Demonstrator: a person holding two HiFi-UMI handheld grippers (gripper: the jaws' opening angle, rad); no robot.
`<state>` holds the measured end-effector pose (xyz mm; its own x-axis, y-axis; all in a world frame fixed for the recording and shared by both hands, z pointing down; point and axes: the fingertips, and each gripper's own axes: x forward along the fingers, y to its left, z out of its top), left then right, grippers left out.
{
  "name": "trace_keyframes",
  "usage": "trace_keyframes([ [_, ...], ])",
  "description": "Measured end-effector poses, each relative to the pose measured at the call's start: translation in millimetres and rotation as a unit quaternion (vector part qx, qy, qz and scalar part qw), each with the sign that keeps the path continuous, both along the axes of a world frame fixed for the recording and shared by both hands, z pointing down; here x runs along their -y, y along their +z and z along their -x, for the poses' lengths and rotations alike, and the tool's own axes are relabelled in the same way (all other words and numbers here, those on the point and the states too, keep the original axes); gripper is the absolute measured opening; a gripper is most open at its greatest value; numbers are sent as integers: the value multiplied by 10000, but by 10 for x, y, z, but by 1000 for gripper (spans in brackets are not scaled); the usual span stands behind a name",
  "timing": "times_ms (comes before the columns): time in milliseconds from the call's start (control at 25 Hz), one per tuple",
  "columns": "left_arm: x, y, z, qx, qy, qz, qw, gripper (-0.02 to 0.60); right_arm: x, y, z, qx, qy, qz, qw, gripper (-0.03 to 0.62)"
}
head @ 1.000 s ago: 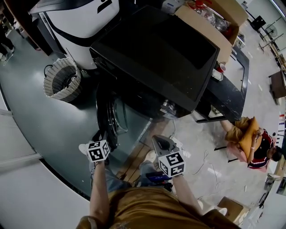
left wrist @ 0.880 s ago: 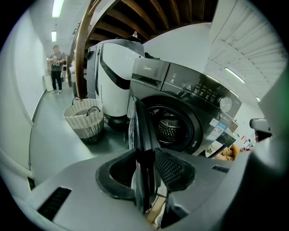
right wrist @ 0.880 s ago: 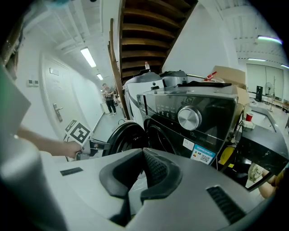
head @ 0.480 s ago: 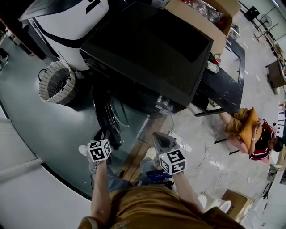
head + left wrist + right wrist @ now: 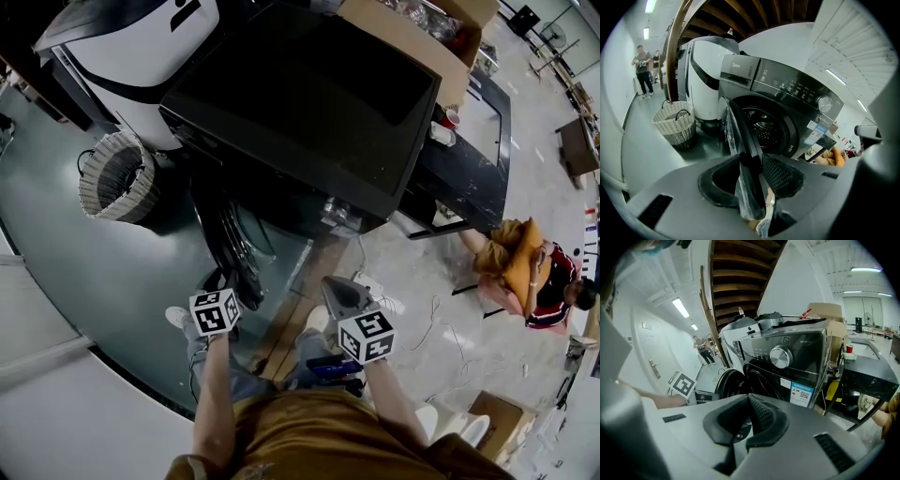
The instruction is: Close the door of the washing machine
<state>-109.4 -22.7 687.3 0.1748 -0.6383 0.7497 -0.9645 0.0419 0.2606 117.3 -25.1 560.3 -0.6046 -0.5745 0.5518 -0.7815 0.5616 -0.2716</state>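
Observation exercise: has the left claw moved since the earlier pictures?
Yes: the left claw drifted right, away from the basket; its jaws have just been opening, door edge between them.

washing machine (image 5: 309,103): we see a dark front-loader with a glossy black top, standing upright; its grey control panel carries a round silver dial (image 5: 825,103).
drum opening (image 5: 765,132): round and uncovered; we can make out the perforated metal drum inside.
door (image 5: 740,124): round and dark, open, swung well out from the front on the opening's left side; the left gripper view shows it edge-on.
plastic film (image 5: 745,201): clear, crumpled, hanging along the door's edge.
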Motion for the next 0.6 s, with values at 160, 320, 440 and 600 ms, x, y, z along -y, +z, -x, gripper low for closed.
trace_keyframes([
  [160, 24, -9, -68, 25, 80, 16, 10000, 169, 5, -23, -23, 25, 33, -10, 10000, 12],
  [320, 51, -4, -122, 2, 96, 5, 10000, 172, 2, -21, -22, 40, 16, -14, 10000, 12],
  [440, 78, 5, -170, -14, 108, 6, 9999, 172, 1, -18, -26, 54, -1, -11, 10000, 12],
  [600, 124, -9, -218, -40, 109, -19, 9999, 173, 27, -46, -29, 50, -28, -43, 10000, 12],
])
